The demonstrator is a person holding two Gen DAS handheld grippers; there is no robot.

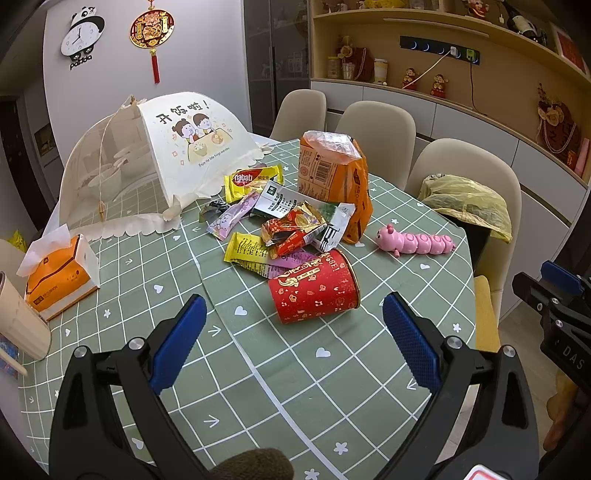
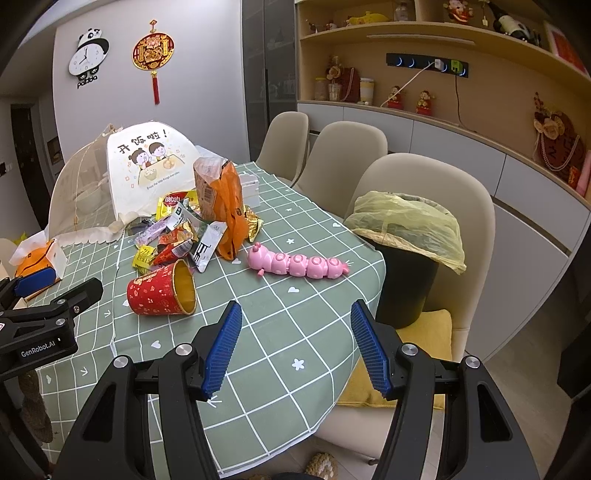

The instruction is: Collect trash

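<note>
Left wrist view: left tongs (image 1: 293, 334) gape apart, empty, above the green checked surface (image 1: 258, 387). Just beyond, a red paper cup (image 1: 314, 290) lies sideways, mouth pointing right. Right tongs (image 2: 295, 347) also spread, empty, near the yellow-lined black bin (image 2: 404, 258).

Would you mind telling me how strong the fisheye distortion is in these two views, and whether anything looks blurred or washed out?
Left wrist view: strong barrel bending, with the shelves arcing and black corners; the red cup stays sharp. Right wrist view: the same curvature along the cabinet edge; the pink caterpillar toy is crisp, and there is only mild glare on the yellow bin liner. Lighting is even indoors, with soft shadows.
</note>
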